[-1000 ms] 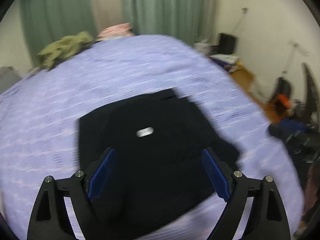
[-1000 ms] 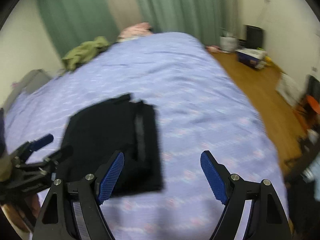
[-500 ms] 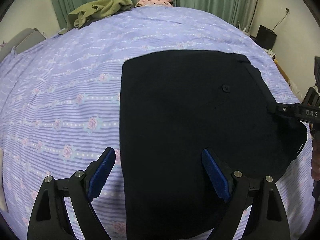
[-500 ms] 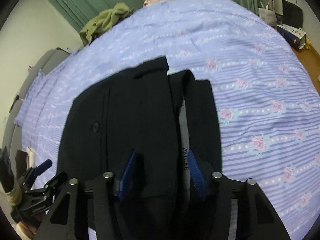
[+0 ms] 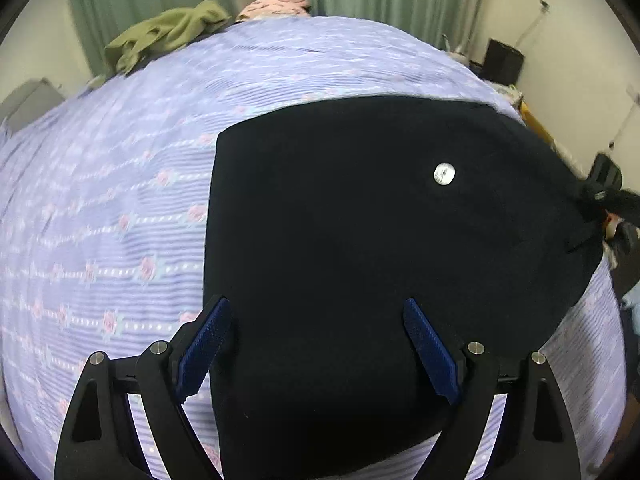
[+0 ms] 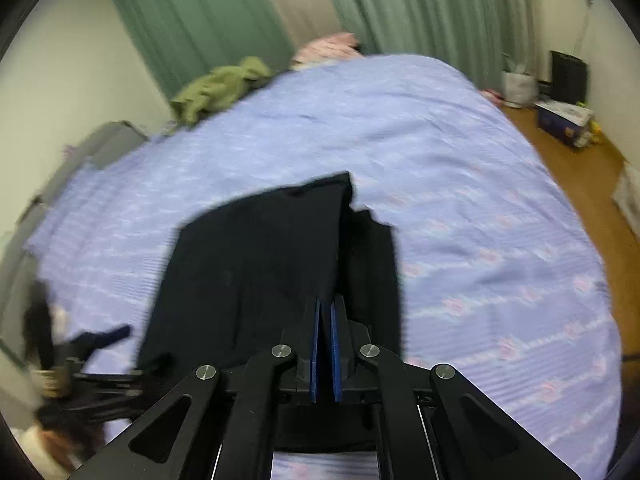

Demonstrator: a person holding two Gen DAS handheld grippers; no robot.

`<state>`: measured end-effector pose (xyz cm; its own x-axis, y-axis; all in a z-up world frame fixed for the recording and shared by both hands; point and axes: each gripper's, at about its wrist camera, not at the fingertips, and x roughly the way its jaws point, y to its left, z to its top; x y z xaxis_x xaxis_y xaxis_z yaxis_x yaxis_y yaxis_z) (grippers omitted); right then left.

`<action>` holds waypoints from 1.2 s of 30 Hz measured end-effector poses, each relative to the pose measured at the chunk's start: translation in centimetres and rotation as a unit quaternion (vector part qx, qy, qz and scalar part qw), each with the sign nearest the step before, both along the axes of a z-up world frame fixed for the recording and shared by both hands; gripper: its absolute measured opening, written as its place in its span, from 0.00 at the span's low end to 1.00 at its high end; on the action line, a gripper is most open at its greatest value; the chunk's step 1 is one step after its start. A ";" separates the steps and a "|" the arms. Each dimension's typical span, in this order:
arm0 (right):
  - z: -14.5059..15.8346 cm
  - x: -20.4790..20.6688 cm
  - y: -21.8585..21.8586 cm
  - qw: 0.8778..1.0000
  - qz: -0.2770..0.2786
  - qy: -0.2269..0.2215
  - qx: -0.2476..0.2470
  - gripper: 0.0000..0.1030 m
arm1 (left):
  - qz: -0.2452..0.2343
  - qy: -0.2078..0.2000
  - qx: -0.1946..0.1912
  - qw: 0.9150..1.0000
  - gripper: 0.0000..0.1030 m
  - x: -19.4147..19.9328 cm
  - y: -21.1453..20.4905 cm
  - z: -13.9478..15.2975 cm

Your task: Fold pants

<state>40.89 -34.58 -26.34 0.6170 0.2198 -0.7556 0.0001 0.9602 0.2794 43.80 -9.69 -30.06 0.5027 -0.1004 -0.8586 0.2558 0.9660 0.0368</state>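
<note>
Black folded pants (image 5: 360, 240) lie flat on the lilac flowered bedsheet (image 5: 100, 200), with a silver button (image 5: 444, 173) showing near their right end. My left gripper (image 5: 316, 308) hovers open above the near left part of the pants, its left finger over the cloth's edge, and nothing is pinched. In the right wrist view the pants (image 6: 260, 260) run up to my right gripper (image 6: 326, 304), whose blue pads are shut on the near edge of the cloth, at a fold line. That gripper (image 5: 600, 196) also shows at the pants' right end, and the left gripper (image 6: 100, 340) at lower left.
An olive garment (image 5: 168, 36) and a pink bundle (image 5: 276, 4) lie at the bed's far end before green curtains. To the right of the bed is wooden floor (image 6: 580, 168) with a box (image 6: 564, 118) and a black speaker (image 6: 568, 76).
The right gripper's jaws went from wide open to shut on the pants' edge as it dropped onto them. The left gripper sank closer over the pants and stayed open.
</note>
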 end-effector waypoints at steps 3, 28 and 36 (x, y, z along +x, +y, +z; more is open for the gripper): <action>-3.6 1.4 -1.1 0.998 -0.008 0.056 -0.018 0.06 | -0.010 0.009 0.010 1.000 0.86 0.1 -0.6 -0.6; -2.6 0.4 0.2 0.998 -0.028 0.034 -0.039 0.79 | -0.005 0.028 0.024 0.999 0.94 -4.1 0.9 -2.0; -8.3 0.4 -2.5 0.991 -0.074 0.092 0.063 0.79 | 0.043 -0.015 0.035 0.998 0.94 -1.0 2.3 -1.2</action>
